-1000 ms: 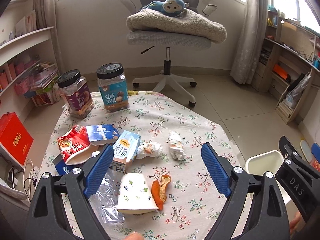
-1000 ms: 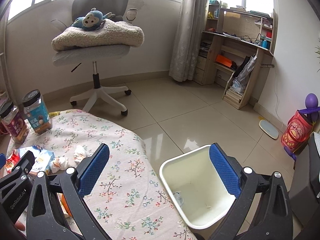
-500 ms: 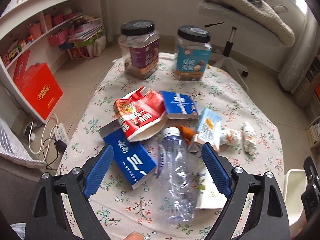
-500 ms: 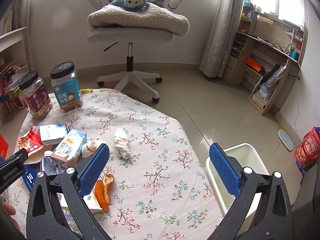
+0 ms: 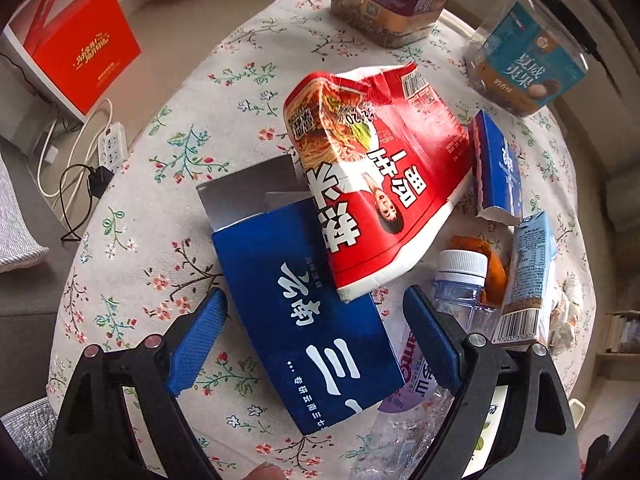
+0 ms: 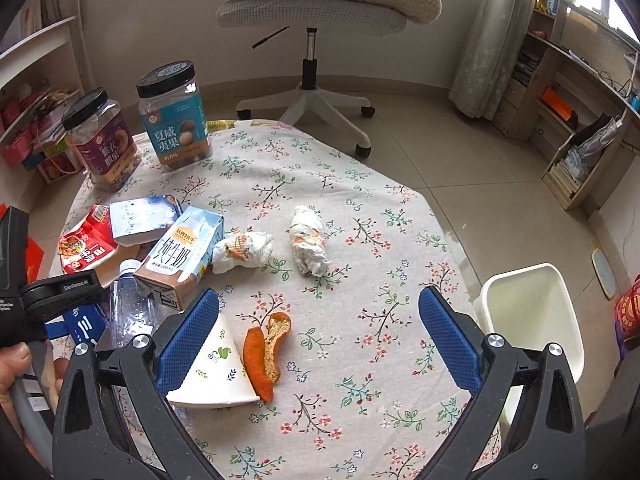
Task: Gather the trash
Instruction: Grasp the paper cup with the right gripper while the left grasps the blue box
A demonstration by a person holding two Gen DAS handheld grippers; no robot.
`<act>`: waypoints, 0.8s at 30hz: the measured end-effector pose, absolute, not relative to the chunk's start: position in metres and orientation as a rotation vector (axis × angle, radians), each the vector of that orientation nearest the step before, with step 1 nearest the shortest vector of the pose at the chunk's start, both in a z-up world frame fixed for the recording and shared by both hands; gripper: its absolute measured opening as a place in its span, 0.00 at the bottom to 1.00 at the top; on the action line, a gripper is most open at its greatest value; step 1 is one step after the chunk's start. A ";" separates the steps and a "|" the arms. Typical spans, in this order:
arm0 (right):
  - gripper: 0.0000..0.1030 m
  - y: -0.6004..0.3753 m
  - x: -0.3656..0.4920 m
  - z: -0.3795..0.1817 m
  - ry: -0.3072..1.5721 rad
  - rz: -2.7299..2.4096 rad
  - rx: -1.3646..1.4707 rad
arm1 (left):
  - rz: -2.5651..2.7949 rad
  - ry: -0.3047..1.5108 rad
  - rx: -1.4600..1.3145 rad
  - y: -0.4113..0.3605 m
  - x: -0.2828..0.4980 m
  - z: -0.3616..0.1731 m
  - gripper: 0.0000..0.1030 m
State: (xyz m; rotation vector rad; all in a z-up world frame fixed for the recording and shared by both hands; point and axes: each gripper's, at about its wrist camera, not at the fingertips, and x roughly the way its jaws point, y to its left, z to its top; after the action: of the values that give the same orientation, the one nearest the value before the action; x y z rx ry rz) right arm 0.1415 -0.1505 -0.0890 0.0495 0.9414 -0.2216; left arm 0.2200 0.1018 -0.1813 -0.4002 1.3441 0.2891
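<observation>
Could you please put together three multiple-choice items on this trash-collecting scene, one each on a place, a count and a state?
1. Where does the white bin stand?
A. on the table
B. on the floor beside the table
C. on the chair

2. How many black-lidded jars stand on the table?
A. one
B. two
C. four

3. How are the left gripper's jaws?
A. open, either side of the blue box
B. shut on the bottle
C. shut on nothing

Key: B, the bin sits lower, off the table's edge; B, the purple-label jar and the teal-label jar; A, both pads stand apart from the box.
</observation>
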 end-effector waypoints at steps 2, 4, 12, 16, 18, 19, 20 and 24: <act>0.93 -0.143 0.143 -0.093 0.958 -0.198 0.035 | 0.272 1.386 -0.426 0.105 0.218 -0.190 0.71; 0.93 -0.134 0.145 -0.095 0.971 -0.170 0.019 | 0.258 1.391 -0.417 0.108 0.212 -0.190 0.61; 0.93 -0.113 0.156 -0.109 1.053 -0.086 0.015 | 0.140 1.325 -0.387 0.126 0.159 -0.148 0.55; 0.91 -0.122 0.166 -0.123 1.139 -0.052 0.134 | 0.065 1.261 -0.422 0.133 0.142 -0.122 0.55; 0.72 -0.126 0.170 -0.133 1.214 0.001 0.229 | 0.034 1.221 -0.398 0.130 0.140 -0.109 0.55; 0.68 -0.128 0.172 -0.138 1.246 0.027 0.274 | 0.021 1.202 -0.382 0.128 0.139 -0.103 0.55; 0.66 -0.127 0.172 -0.142 1.267 0.040 0.296 | 0.011 1.187 -0.373 0.128 0.142 -0.098 0.55; 0.66 -0.111 0.173 -0.145 1.266 0.052 0.235 | -0.027 1.160 -0.385 0.125 0.146 -0.087 0.55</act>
State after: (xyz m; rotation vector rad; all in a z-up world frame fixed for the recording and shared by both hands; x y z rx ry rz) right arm 0.1731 -0.1110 -0.1455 0.2347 1.2663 0.0522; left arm 0.1463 0.1251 -0.0873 -0.3852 1.1598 -0.0268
